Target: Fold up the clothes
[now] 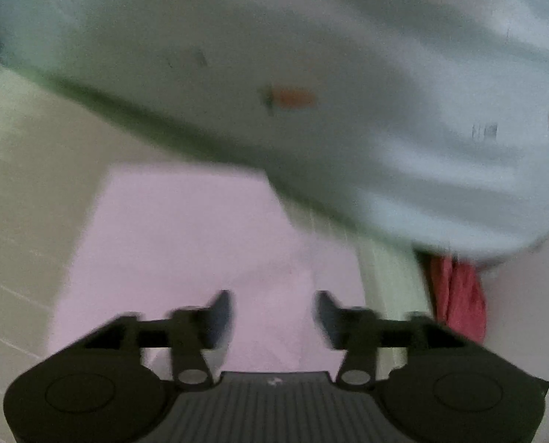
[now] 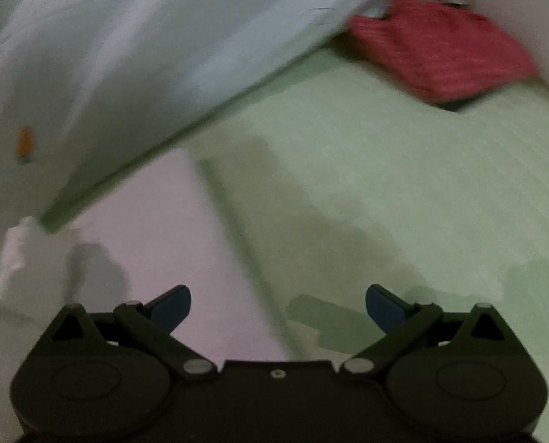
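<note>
A pale green bedsheet (image 2: 367, 170), ribbed with fine lines, spreads under everything in both wrist views. Across its far side lies a large pale blue-white cloth (image 1: 311, 55), printed with small orange carrot-like marks (image 1: 293, 98); both pictures are blurred, so its finer print cannot be read. In front of it a flat, folded pink garment (image 1: 186, 243) rests on the sheet, its far edge tucked just under or against the pale cloth's shadowed border; which of the two cannot be told. A folded red garment (image 2: 444, 48) sits well apart near a light wall, at the pale cloth's end. A crumpled white piece (image 2: 30, 254) shows at the left edge of the right wrist view, beside the pink garment. The left gripper (image 1: 272, 313) hangs over the pink garment with its jaws parted about halfway and nothing between them. The right gripper (image 2: 278, 308) stands with its jaws spread wide, blue pads (image 2: 173, 306) bare, straddling the pink garment's edge and the sheet, gripping nothing.
</note>
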Demonstrator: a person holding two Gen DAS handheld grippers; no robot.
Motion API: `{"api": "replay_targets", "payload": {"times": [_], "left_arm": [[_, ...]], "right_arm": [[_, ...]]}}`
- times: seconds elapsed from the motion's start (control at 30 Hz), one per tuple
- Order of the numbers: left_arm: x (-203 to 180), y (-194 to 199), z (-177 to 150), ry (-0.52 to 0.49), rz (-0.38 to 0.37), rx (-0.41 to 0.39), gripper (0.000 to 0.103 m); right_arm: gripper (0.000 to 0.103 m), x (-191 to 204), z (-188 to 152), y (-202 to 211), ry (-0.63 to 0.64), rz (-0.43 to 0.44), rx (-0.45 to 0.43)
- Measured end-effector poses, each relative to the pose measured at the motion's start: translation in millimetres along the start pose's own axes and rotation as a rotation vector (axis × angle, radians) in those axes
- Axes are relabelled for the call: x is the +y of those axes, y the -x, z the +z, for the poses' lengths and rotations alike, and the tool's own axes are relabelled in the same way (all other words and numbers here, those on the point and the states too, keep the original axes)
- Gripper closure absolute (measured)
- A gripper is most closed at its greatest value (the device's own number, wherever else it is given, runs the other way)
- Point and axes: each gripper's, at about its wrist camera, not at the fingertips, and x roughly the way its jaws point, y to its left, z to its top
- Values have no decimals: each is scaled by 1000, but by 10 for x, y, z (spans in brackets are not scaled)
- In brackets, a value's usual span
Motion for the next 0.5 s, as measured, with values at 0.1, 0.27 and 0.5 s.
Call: {"api": "replay_targets", "payload": {"times": [0.1, 0.27, 0.5], "left_arm": [[219, 294, 57, 37, 56, -86, 36], [691, 402, 20, 134, 189, -95, 32], [1108, 142, -247, 219, 220, 21, 32]], "right_arm": [[1, 363, 32, -17, 47, 125, 29], [4, 972, 5, -112, 101, 310, 94], [12, 1526, -154, -337, 185, 368, 192]]}}
